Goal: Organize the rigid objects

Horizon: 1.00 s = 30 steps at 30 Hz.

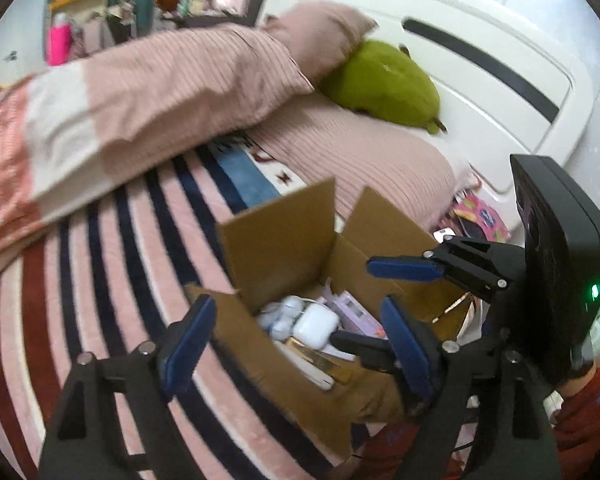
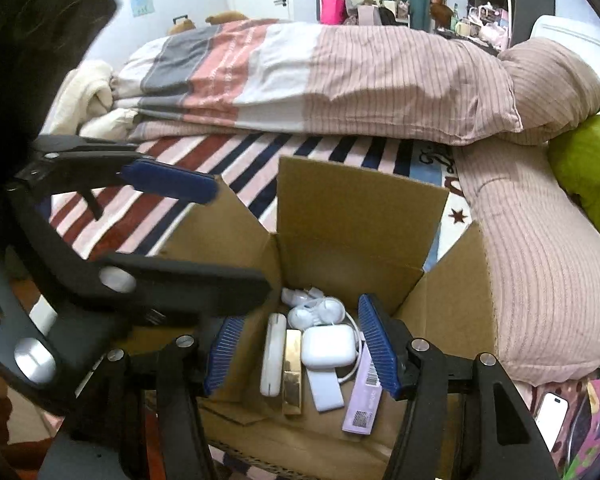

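Note:
An open cardboard box (image 2: 360, 220) stands on the striped bed cover; it also shows in the left wrist view (image 1: 276, 240). Inside lie a white earbud case (image 2: 329, 346), a gold bar-shaped item (image 2: 292, 376), a long white item (image 2: 273, 354), a lilac box (image 2: 363, 400), a white slab (image 2: 326, 390) and white earphones with a cable (image 2: 314, 306). My right gripper (image 2: 300, 348) is open and empty over the box. My left gripper (image 1: 296, 344) is open and empty at the box's near side. The right gripper shows in the left wrist view (image 1: 384, 304). The left gripper's fingers (image 2: 168, 178) show at the left of the right wrist view.
A folded striped duvet (image 2: 320, 80) and pink pillows (image 1: 360, 152) lie beyond the box. A green plush toy (image 1: 384, 84) rests by the white headboard (image 1: 480, 60). A phone (image 2: 552, 416) and a colourful packet (image 2: 596, 424) lie at the right. Cluttered shelves stand at the back.

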Tool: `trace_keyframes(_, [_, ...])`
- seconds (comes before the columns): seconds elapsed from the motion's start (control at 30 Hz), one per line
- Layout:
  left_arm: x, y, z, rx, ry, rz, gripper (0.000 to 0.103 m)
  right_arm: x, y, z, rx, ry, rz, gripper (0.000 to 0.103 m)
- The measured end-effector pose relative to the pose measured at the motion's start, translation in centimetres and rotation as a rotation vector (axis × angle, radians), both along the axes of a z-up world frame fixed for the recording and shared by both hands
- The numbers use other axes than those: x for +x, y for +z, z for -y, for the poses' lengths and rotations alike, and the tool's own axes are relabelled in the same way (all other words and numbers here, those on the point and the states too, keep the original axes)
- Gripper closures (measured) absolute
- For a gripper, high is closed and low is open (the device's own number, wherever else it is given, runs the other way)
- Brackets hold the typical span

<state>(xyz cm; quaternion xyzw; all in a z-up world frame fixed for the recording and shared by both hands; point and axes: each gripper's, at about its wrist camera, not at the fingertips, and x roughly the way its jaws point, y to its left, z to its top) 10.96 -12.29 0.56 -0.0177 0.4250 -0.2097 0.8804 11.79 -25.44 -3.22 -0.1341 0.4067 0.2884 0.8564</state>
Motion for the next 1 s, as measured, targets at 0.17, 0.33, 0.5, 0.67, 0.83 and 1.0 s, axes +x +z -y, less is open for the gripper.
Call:
trace_keyframes(0.17, [-3.1, 1.5, -3.3, 0.026, 0.126, 0.117, 0.012, -0.4, 1.3, -0.3, 0.061, 0.021, 0.056, 0.031])
trace_keyframes(0.33, [-5.9, 2.1, -6.8, 0.061, 0.296, 0.208, 0.012, -1.2, 2.8, -0.6, 0.126, 0.077, 0.147, 0.008])
trace_keyframes(0.5, [-7.5, 1.8, -9.4, 0.057, 0.417, 0.257, 0.012, -2.0, 3.8, -1.0, 0.194, 0.147, 0.207, 0.004])
trace_keyframes(0.67, [-8.2, 1.3, -10.9, 0.048, 0.461, 0.264, 0.012, -2.3, 4.0, -1.2, 0.231, 0.190, 0.224, 0.000])
trace_keyframes(0.83, [-8.4, 1.1, -11.3, 0.051, 0.482, 0.268, 0.012, -2.5, 3.9, -1.6, 0.223, 0.204, 0.233, 0.000])
trace_keyframes(1.0, [-8.6, 1.1, -11.3, 0.056, 0.494, 0.268, 0.012, -2.4, 4.0, -1.5, 0.238, 0.207, 0.234, 0.000])
